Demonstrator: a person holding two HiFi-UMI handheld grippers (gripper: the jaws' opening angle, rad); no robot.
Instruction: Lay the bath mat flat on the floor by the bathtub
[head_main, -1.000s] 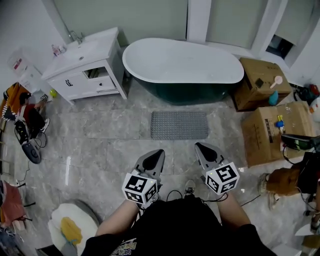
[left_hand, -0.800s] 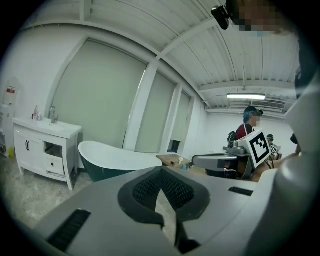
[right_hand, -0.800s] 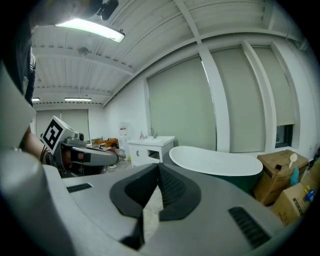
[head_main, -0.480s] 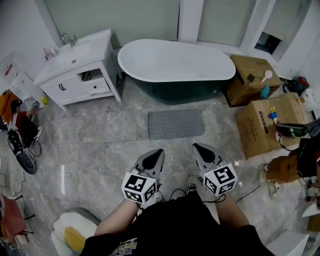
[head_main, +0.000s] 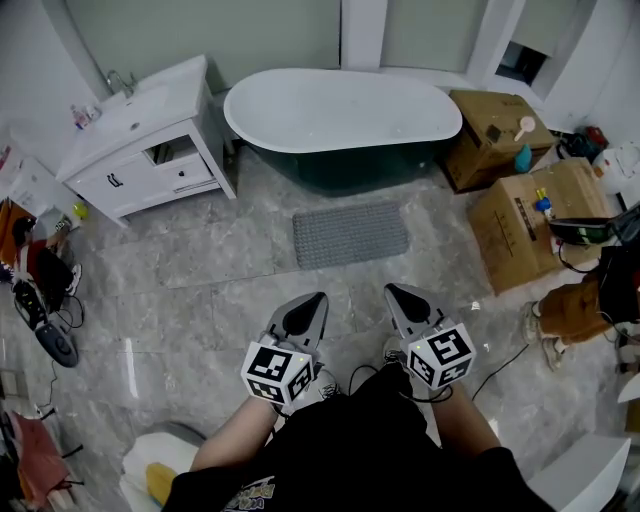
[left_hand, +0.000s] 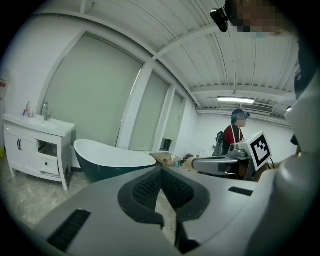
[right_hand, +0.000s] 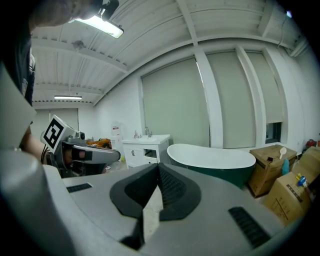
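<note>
The fingers (left_hand: 142, 192) of my left gripper (head_main: 318, 298) are pressed together tip to tip with nothing between them, and the fingers (right_hand: 172, 192) of my right gripper (head_main: 391, 289) are closed the same way, also empty. In the head view I hold both grippers side by side in the lower middle of the frame, above bare floor (head_main: 200, 300), their tips pointing up the frame toward the bath mat (head_main: 350, 236). The grey mat lies flat on the marble floor at the centre of the frame, apart from both grippers. Its long axis runs left to right across the picture, with the right end tipped slightly toward the top, so it sits about parallel to the long side of the bathtub (head_main: 340, 110). A narrow strip of floor separates the mat's far edge from the tub's dark base, and the mat sits under roughly the middle of the tub. A white vanity cabinet (head_main: 140, 140) stands in the upper left of the frame beside the tub's left end, and two cardboard boxes (head_main: 525, 235) stand at the right, near the tub's other end.
</note>
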